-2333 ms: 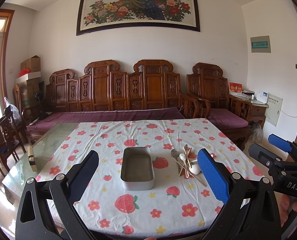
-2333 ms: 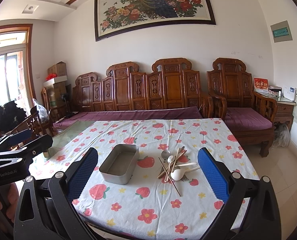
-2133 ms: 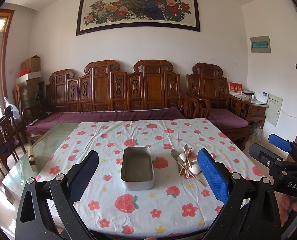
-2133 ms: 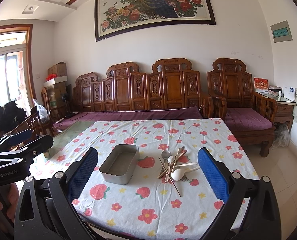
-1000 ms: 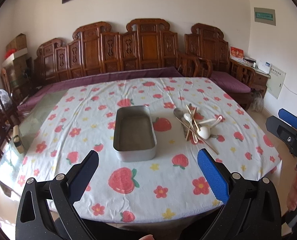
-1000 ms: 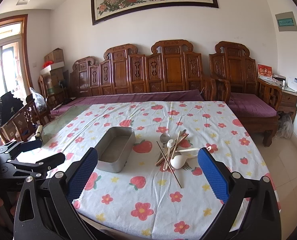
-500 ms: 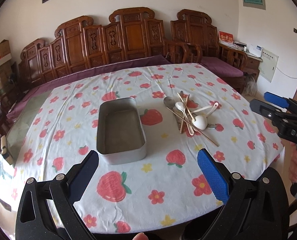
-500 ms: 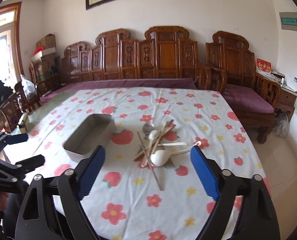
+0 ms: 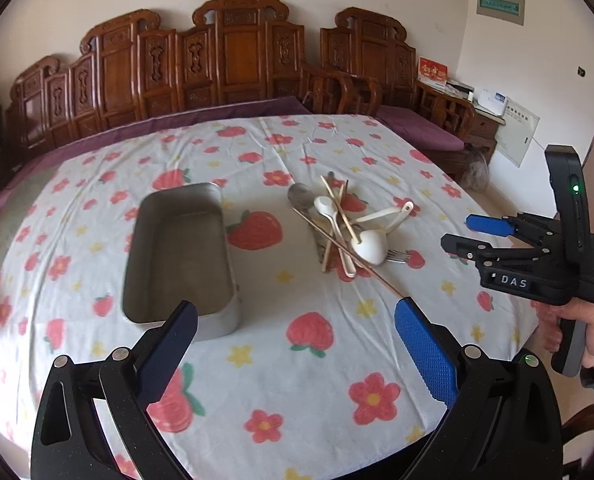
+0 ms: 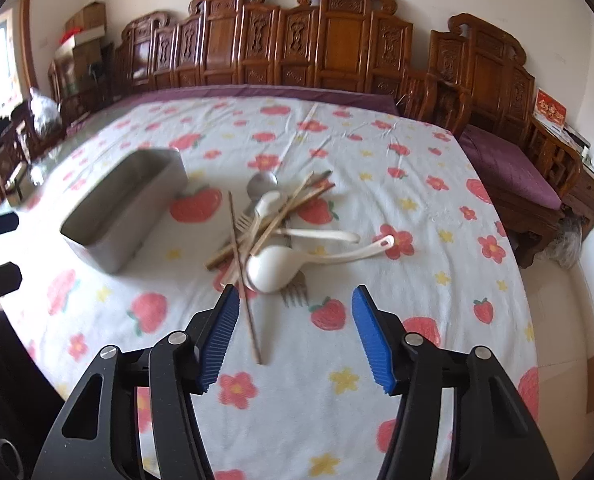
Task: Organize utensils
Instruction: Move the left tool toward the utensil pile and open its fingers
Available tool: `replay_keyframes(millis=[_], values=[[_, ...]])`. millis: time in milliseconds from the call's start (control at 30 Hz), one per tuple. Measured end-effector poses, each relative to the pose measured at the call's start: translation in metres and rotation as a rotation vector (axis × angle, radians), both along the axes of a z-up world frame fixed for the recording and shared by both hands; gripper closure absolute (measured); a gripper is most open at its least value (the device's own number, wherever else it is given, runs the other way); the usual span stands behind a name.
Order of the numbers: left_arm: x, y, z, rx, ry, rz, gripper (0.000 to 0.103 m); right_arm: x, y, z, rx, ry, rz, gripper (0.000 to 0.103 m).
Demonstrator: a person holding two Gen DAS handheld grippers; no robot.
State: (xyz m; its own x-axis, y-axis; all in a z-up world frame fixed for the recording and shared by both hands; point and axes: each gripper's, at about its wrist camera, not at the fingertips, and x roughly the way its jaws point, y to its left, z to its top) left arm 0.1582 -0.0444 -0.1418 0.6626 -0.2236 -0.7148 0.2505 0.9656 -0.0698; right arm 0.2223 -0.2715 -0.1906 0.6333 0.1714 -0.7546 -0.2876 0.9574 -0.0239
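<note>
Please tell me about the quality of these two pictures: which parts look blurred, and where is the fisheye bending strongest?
Left wrist view: mostly sharp; the metal tray is slightly soft, and the sofa back curves strongly toward the rim. Right wrist view: motion blur smears the tray and the tablecloth flowers on the left side; the utensil pile is only a little soft, while the right claw stays crisp. Daylight is even, with no harsh glare.

Carved wooden bench [image 9: 237,60] behind strawberry-print tablecloth [image 9: 305,360].

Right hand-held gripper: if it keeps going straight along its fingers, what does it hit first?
Probably the white ladle at the near edge of the utensil pile, centred ahead of the open right hand-held gripper, whose jaws have just been closing on nothing. Depth is unclear; a chopstick lies close by.
</note>
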Motion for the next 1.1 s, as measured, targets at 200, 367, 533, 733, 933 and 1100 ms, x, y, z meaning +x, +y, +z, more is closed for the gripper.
replay_keyframes(millis=[200,367,533,733,933,1100], values=[[0.022,-0.032,-0.023,-0.002,0.060,-0.035,0.008,0.010,-0.024,-0.011,0.047,0.009,0.008,0.049],[0.046,-0.059,-0.046,-0.016,0.133,-0.030,0.008,0.018,-0.041,-0.016,0.093,0.025,-0.013,0.050],[0.073,-0.084,-0.070,-0.033,0.218,-0.015,0.019,0.026,-0.060,-0.020,0.127,0.043,-0.055,0.050],[0.095,-0.105,-0.093,-0.038,0.297,0.016,0.041,0.030,-0.072,-0.024,0.149,0.054,-0.081,0.050],[0.109,-0.118,-0.106,-0.051,0.355,0.059,0.064,0.031,-0.073,-0.026,0.160,0.066,-0.087,0.050],[0.114,-0.123,-0.112,-0.029,0.362,0.079,0.067,0.030,-0.067,-0.028,0.146,0.072,-0.076,0.050]])
